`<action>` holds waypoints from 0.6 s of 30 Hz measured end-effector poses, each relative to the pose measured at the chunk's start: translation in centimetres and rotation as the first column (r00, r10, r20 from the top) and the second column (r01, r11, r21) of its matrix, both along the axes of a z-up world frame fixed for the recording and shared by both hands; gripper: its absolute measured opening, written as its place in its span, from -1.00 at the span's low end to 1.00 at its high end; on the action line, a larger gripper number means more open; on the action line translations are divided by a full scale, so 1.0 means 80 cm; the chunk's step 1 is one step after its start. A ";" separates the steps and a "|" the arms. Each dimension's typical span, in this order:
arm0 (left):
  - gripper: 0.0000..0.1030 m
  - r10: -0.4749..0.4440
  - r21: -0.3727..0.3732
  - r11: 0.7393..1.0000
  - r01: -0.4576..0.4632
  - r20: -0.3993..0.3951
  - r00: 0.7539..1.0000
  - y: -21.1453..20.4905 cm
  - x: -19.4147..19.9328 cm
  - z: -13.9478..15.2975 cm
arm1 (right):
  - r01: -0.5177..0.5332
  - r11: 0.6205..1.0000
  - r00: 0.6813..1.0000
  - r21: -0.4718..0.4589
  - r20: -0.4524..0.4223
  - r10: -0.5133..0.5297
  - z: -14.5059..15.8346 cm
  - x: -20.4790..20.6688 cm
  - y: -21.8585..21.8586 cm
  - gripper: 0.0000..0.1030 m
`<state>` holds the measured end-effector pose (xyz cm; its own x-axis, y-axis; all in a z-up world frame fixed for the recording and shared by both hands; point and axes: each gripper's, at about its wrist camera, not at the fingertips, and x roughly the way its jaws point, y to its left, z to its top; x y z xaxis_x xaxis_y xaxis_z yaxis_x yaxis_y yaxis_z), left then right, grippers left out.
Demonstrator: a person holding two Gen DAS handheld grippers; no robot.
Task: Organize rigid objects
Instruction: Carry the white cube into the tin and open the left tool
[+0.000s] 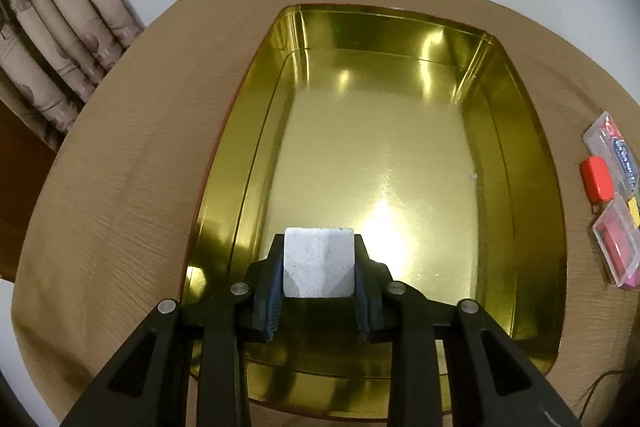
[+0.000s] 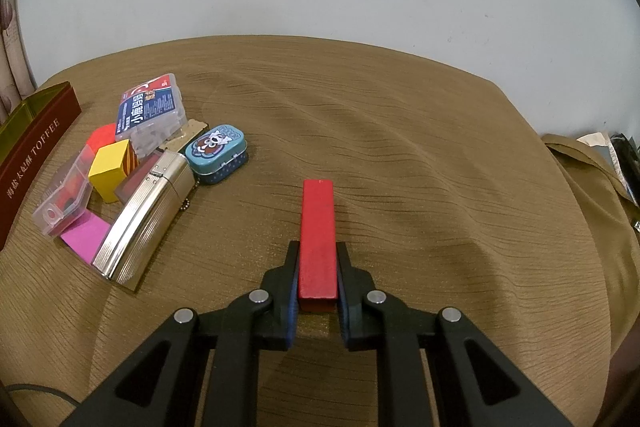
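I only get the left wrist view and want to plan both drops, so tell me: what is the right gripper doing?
Observer: The right gripper is shut on a long red block, which points away from the camera above the tablecloth.
Operator: I hold a grey block over the gold tin. Is anything near the right one?
Observer: No, the cloth around it is bare; the pile lies off to its left, nearest a ribbed silver case.
Operator: I see only a red piece and clear boxes there. What else?
Observer: A blue cartoon tin, a yellow block and a pink piece.
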<state>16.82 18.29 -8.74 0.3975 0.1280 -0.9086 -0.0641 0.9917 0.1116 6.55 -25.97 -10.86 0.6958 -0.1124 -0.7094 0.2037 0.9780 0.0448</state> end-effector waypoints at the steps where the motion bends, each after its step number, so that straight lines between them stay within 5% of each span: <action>1: -0.47 -0.005 0.010 1.000 0.005 0.006 1.000 -0.002 -0.001 0.001 | 0.000 1.000 1.000 0.000 0.000 0.000 0.000 0.000 0.000 -0.70; 13: -0.42 -0.021 0.032 0.999 0.021 0.014 1.000 -0.007 -0.003 0.001 | -0.001 1.000 1.000 0.000 0.000 0.001 0.000 0.000 -0.001 -0.70; 18: -0.23 -0.024 0.026 0.999 0.024 0.016 1.000 -0.009 -0.005 0.005 | -0.002 1.000 1.000 -0.009 -0.003 0.002 0.001 0.000 0.001 -0.70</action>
<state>16.43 17.59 -8.34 0.4159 0.1413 -0.8983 -0.0424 0.9898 0.1361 6.57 -25.87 -10.76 0.6939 -0.1172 -0.7105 0.2014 0.9789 0.0352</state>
